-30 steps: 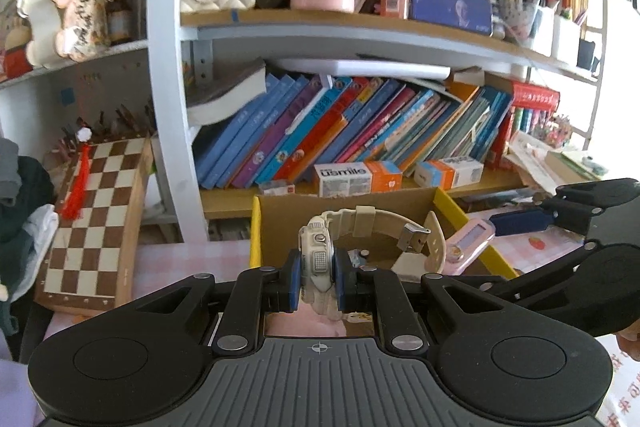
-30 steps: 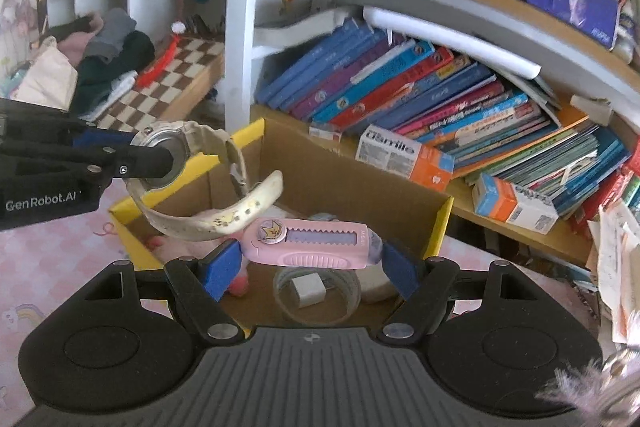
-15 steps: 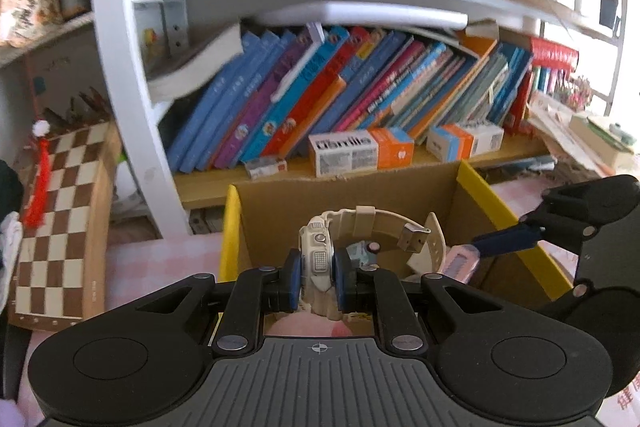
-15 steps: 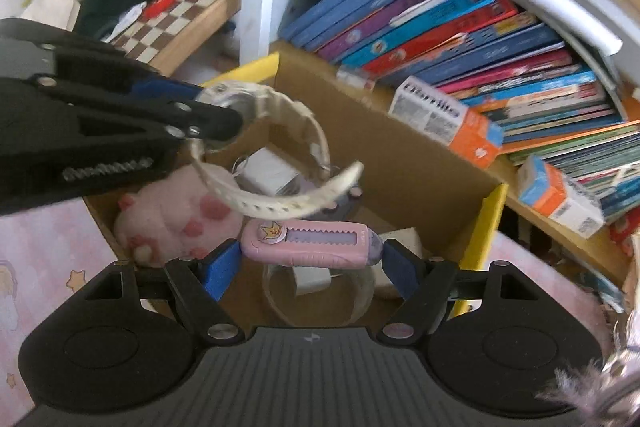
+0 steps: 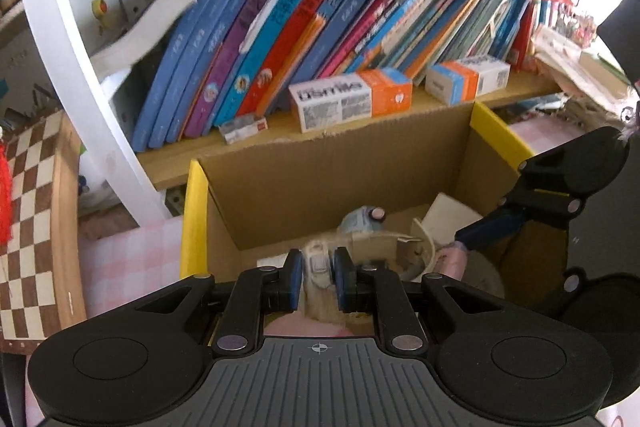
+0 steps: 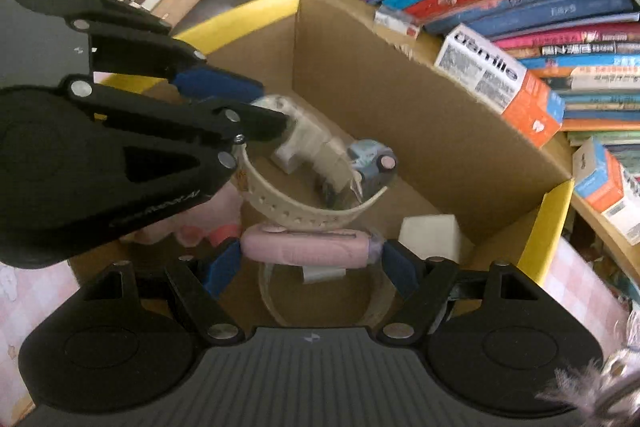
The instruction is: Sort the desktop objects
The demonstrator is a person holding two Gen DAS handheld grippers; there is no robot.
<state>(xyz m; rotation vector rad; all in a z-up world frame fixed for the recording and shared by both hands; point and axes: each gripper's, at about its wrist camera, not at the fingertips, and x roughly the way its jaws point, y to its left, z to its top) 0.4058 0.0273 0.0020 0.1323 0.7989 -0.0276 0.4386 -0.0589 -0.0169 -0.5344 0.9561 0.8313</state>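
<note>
Watch point(image 5: 318, 267) clamped in left tongs point(image 5: 317, 273) | pink case point(image 6: 306, 247) gripped endwise by right tongs point(image 6: 310, 263) | both over cardboard box point(image 6: 400, 99).

Daylight is entering from my upper right, glaring white at that edge. Motion blur is softening the books point(image 5: 312, 39); fisheye distortion is bending the shelf post point(image 5: 80, 67).
</note>
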